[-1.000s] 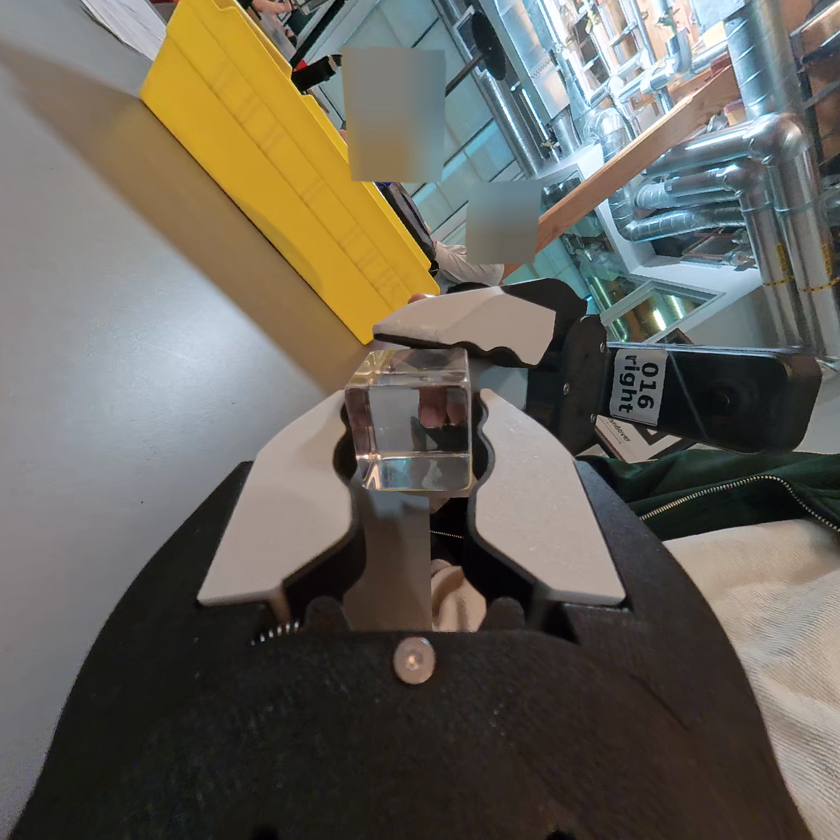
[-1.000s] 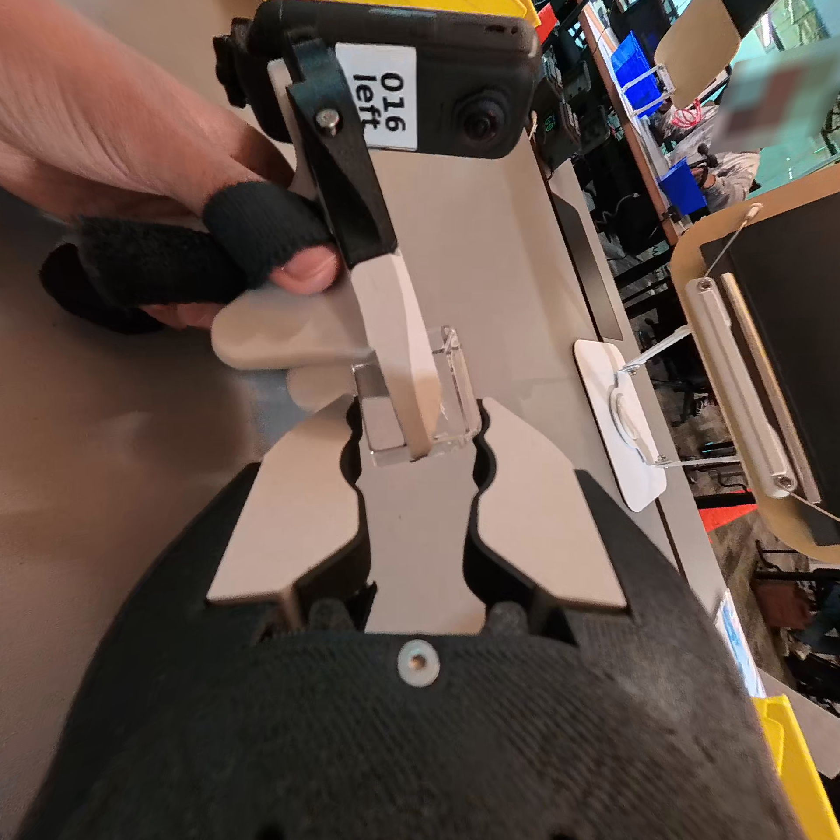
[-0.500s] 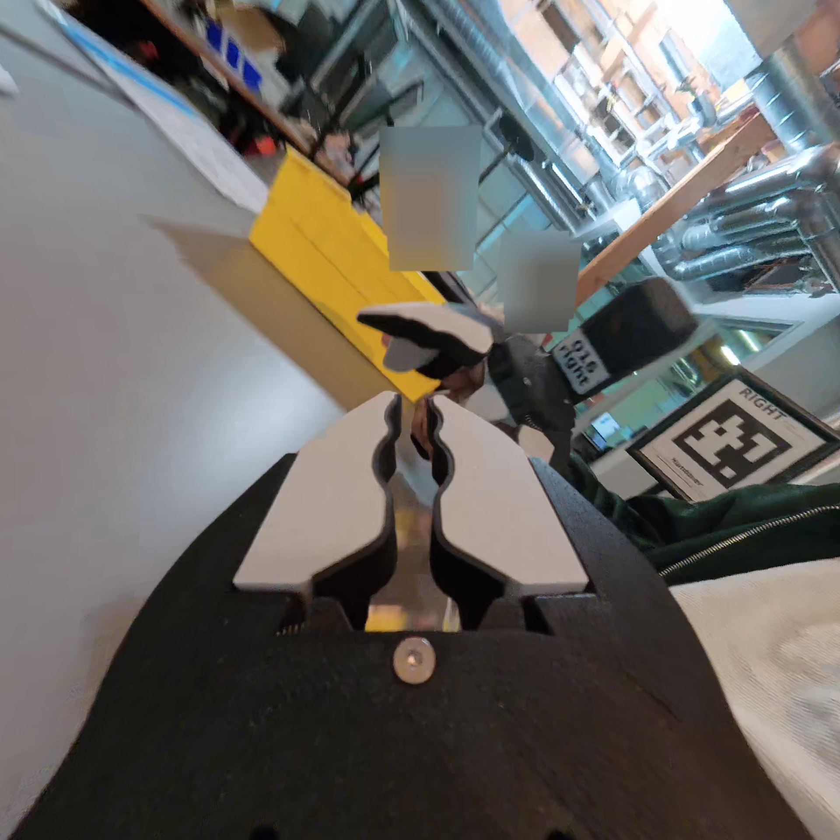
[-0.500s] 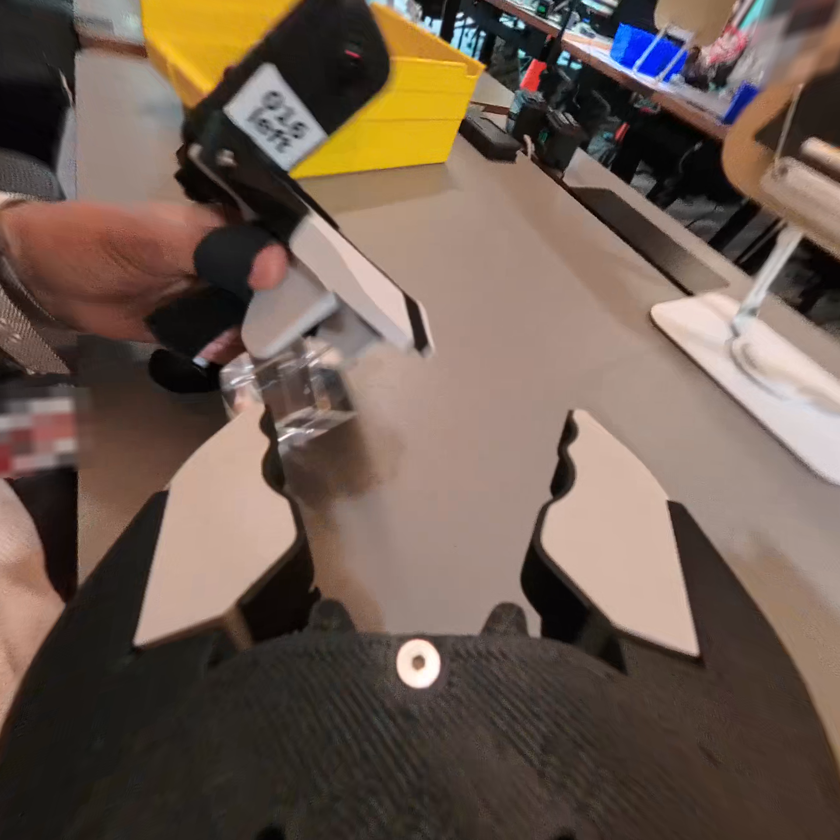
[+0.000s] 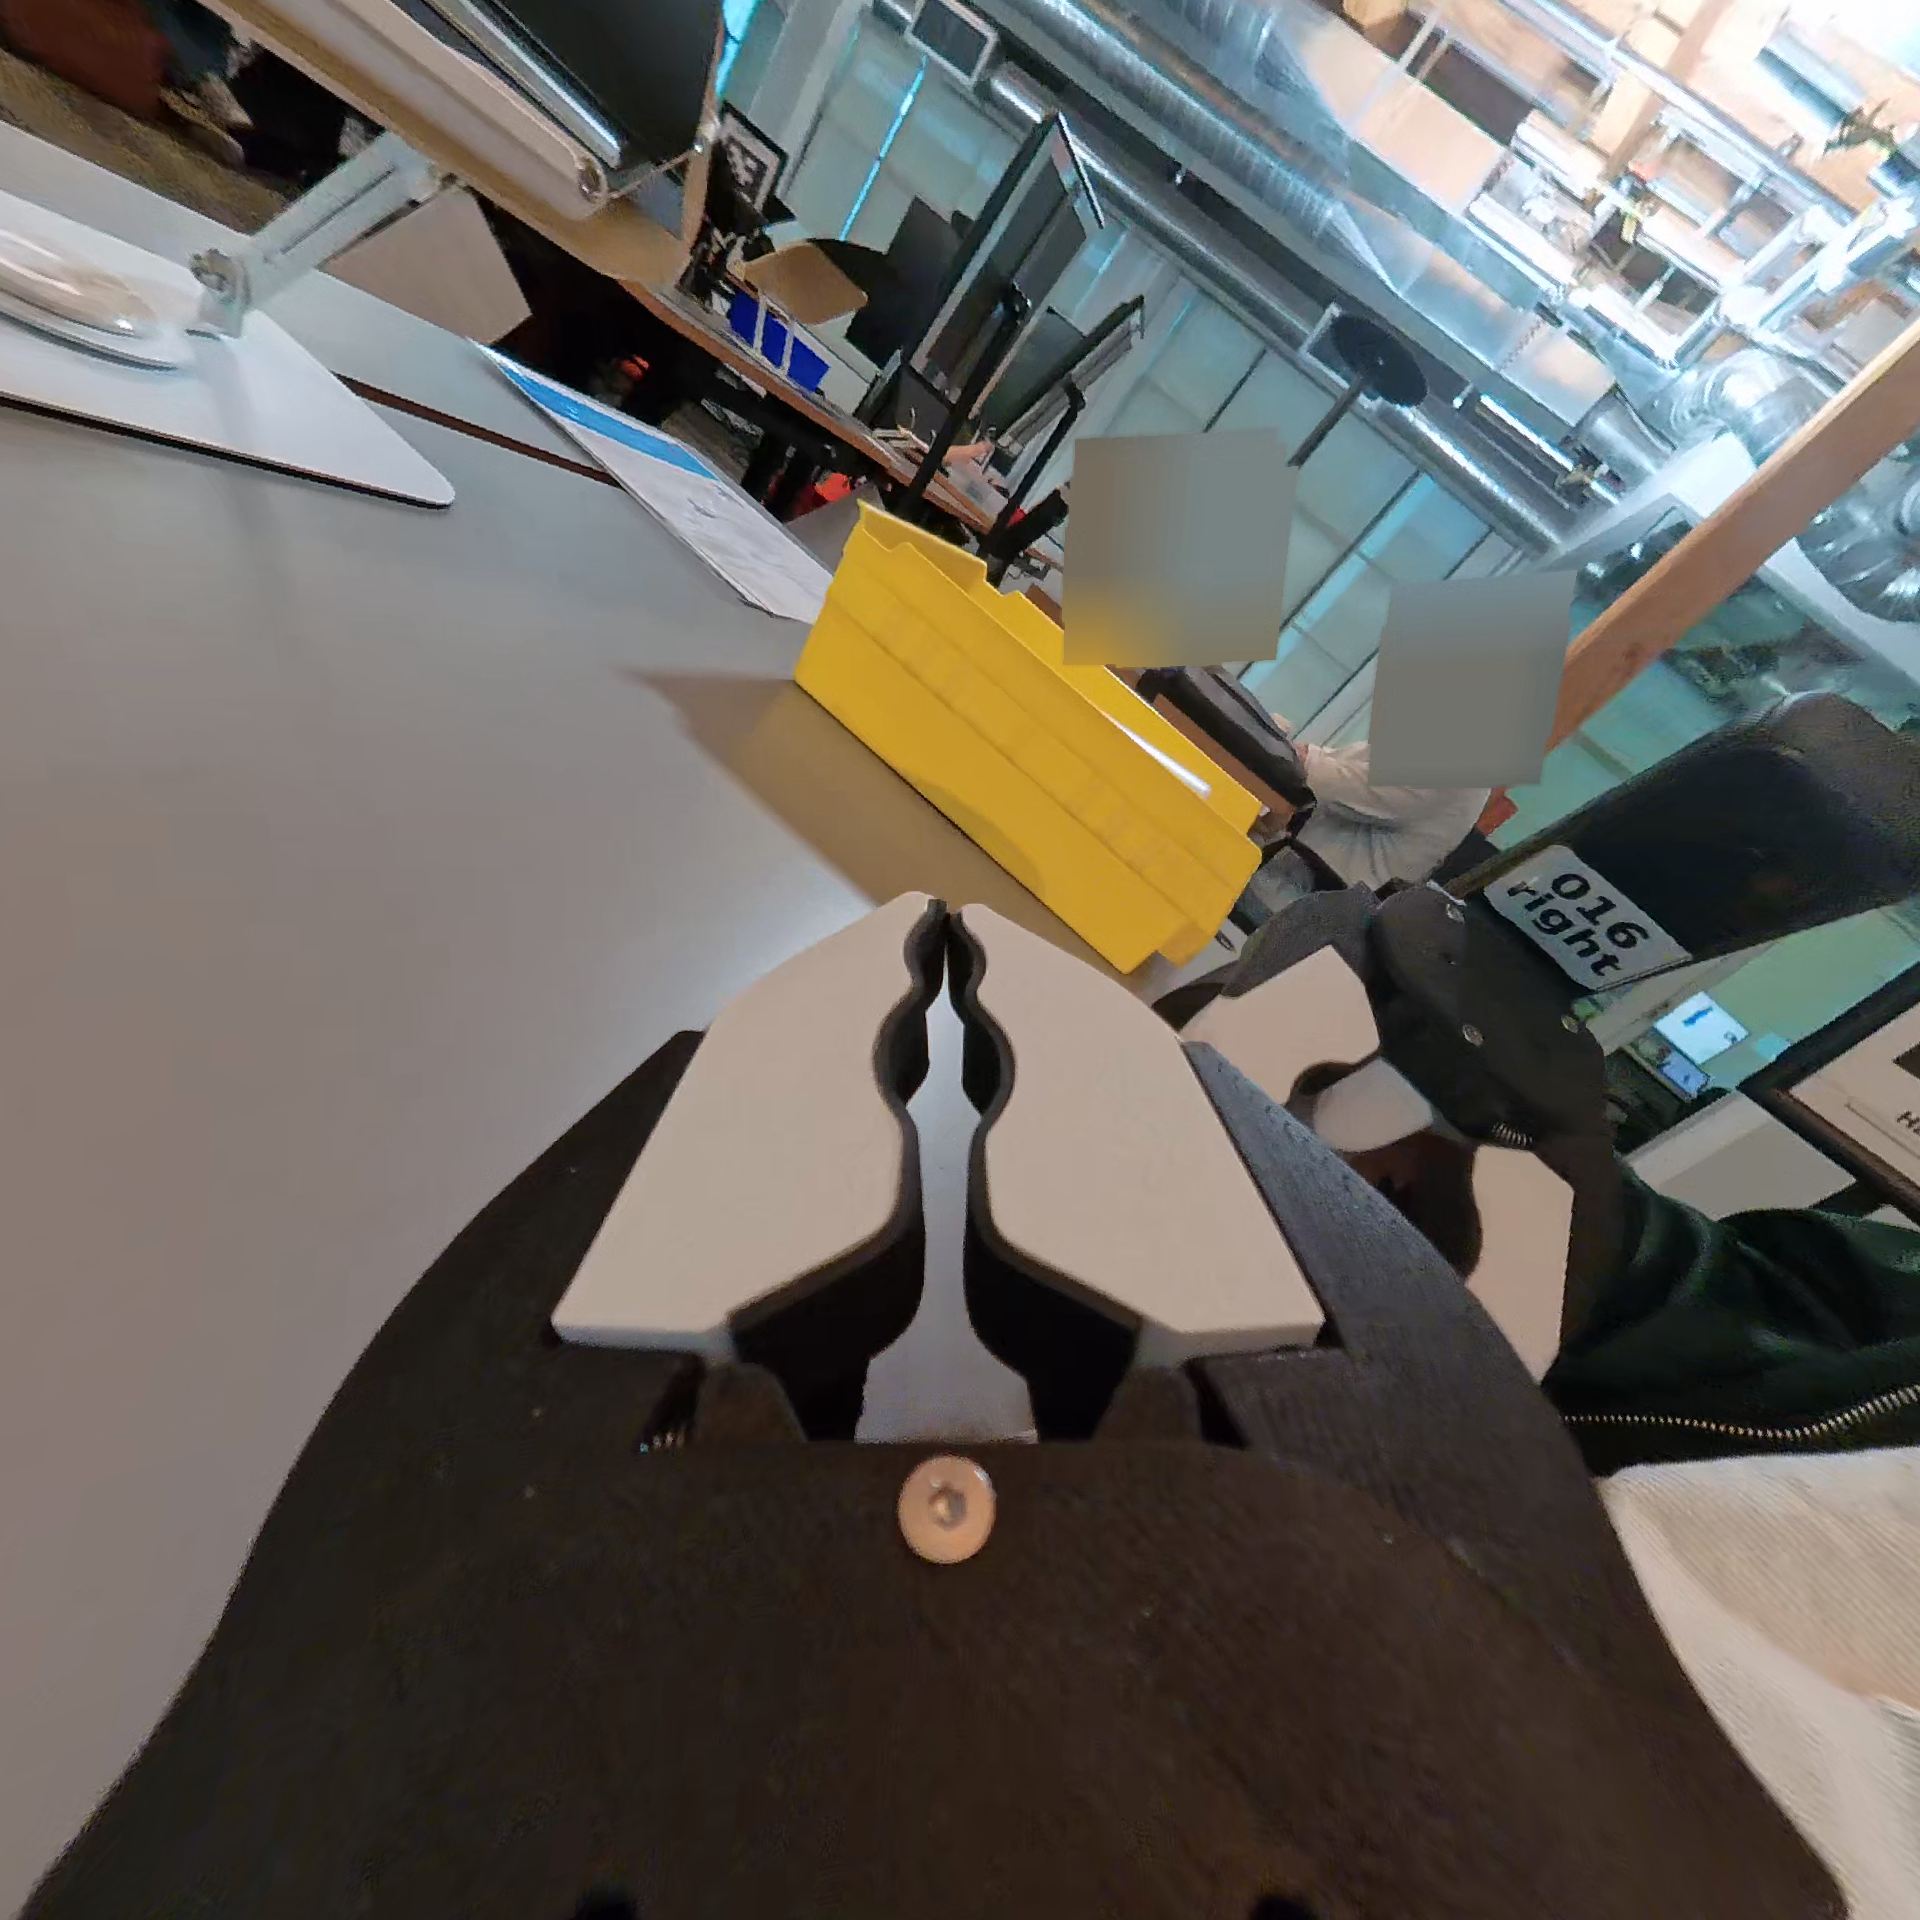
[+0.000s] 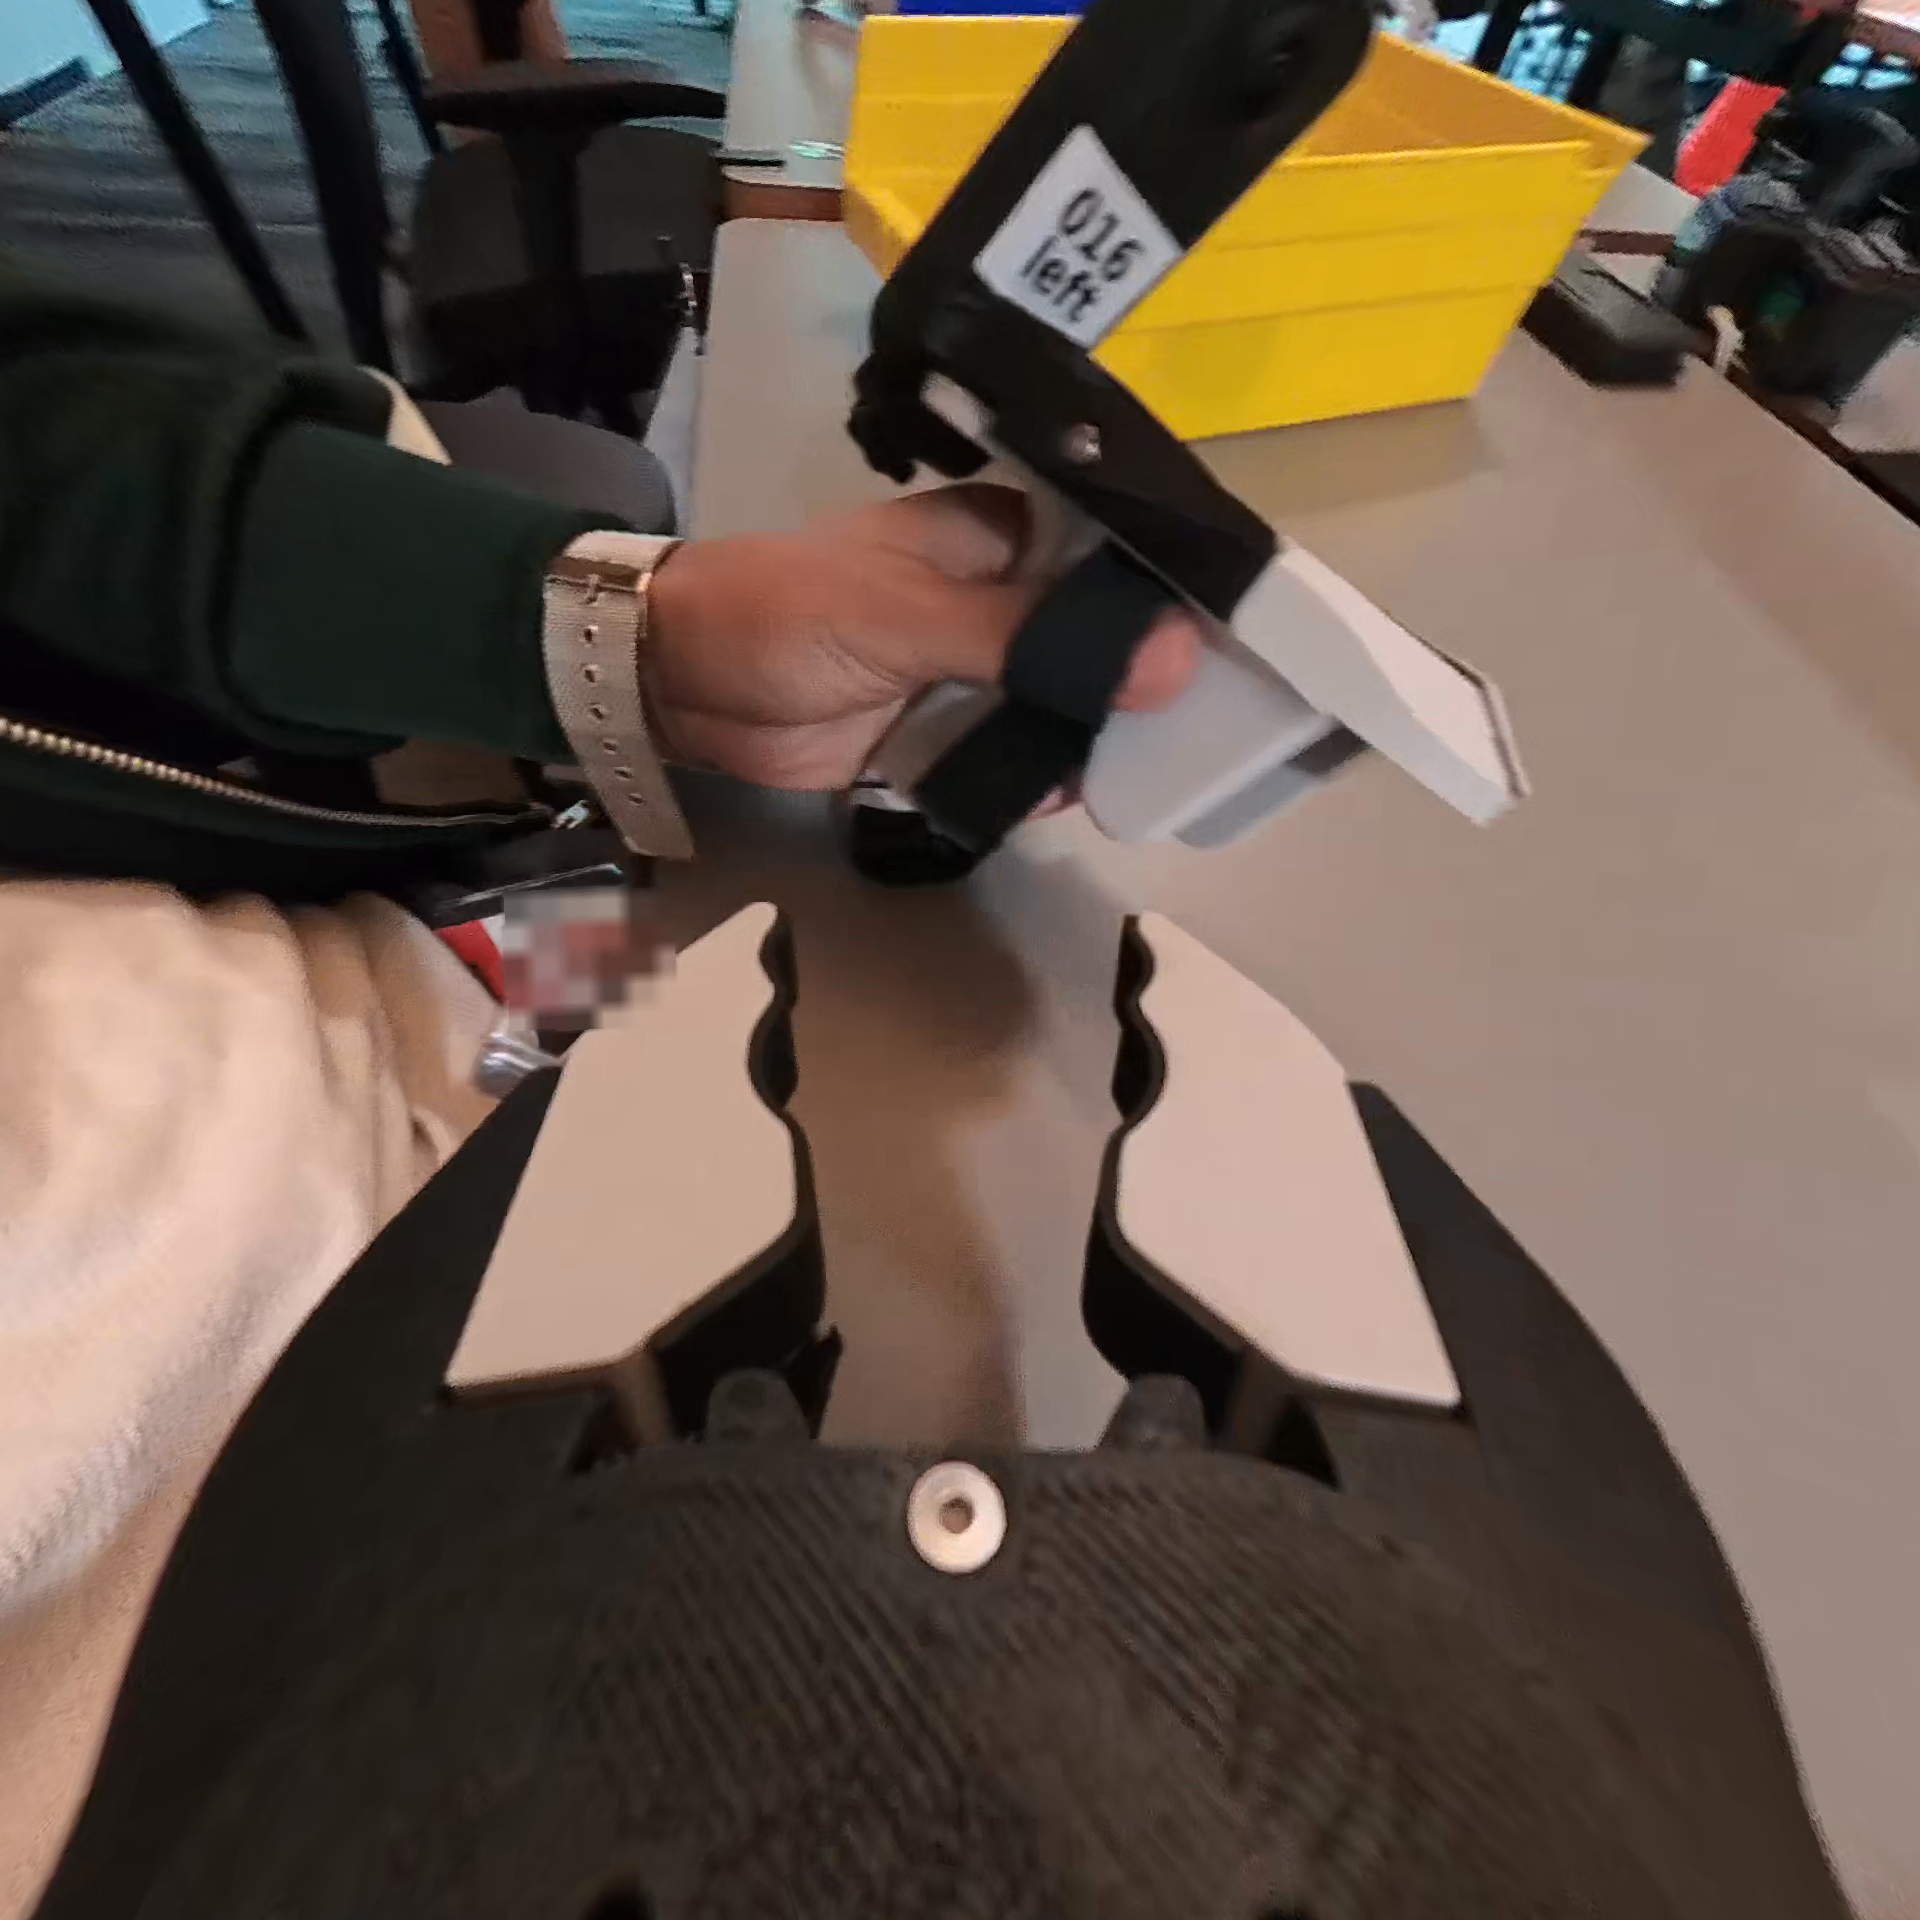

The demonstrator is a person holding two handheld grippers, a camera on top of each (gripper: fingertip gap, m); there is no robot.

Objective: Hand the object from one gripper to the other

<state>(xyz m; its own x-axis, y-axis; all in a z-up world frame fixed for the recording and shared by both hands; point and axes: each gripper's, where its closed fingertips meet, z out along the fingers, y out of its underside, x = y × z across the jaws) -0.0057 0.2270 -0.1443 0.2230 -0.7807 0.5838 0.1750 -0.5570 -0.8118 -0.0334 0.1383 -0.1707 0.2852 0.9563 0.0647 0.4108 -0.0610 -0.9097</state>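
No clear cube shows in either view now. My left gripper (image 5: 945,925) is shut with nothing between its grey fingers, pointing over the grey table (image 5: 312,831). In the right wrist view it (image 6: 1455,748) is held in a hand with a dark green sleeve, above the table and ahead of my right gripper. My right gripper (image 6: 951,935) is open and empty, low over the table's near edge. It also shows in the left wrist view (image 5: 1288,1039), off to the right and partly hidden behind my left finger.
A yellow bin (image 5: 1018,769) stands on the table's far side and also shows in the right wrist view (image 6: 1351,260). A white lamp base (image 5: 260,416) and a paper sheet (image 5: 686,520) lie at the far left. Black devices (image 6: 1818,301) sit at the right edge.
One second ago both grippers were closed around a clear cube. The cube then sat loose below the left gripper and has left view. The left has shut empty, the right has opened, and they have moved apart.
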